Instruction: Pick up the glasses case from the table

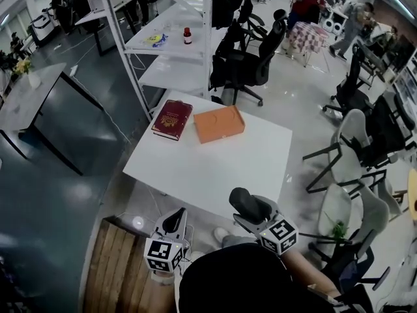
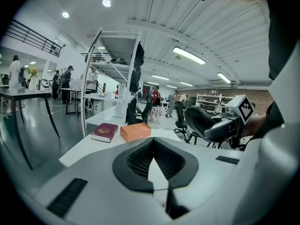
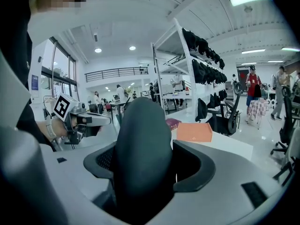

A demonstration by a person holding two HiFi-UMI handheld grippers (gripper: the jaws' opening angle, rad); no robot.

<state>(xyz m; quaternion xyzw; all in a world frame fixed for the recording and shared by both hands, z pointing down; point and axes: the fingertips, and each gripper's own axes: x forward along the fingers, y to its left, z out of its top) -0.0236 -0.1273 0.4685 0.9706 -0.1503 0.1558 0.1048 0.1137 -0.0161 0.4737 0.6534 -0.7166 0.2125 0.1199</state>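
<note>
A dark grey, rounded glasses case (image 1: 249, 205) is held off the near edge of the white table (image 1: 215, 165), with my right gripper (image 1: 247, 216) shut on it. In the right gripper view the case (image 3: 143, 144) stands upright between the jaws and fills the middle of the picture. The left gripper view shows the case (image 2: 202, 121) at the right, above the table's edge. My left gripper (image 1: 174, 221) hangs lower left of the table's near edge, and its ribbed pads (image 2: 140, 159) meet with nothing between them.
A dark red book (image 1: 172, 119) and an orange box (image 1: 219, 124) lie at the table's far side. White shelving (image 1: 166, 41) and black office chairs (image 1: 251, 60) stand behind it. White chairs (image 1: 348, 155) are at the right, and a wooden pallet (image 1: 120, 266) is at the lower left.
</note>
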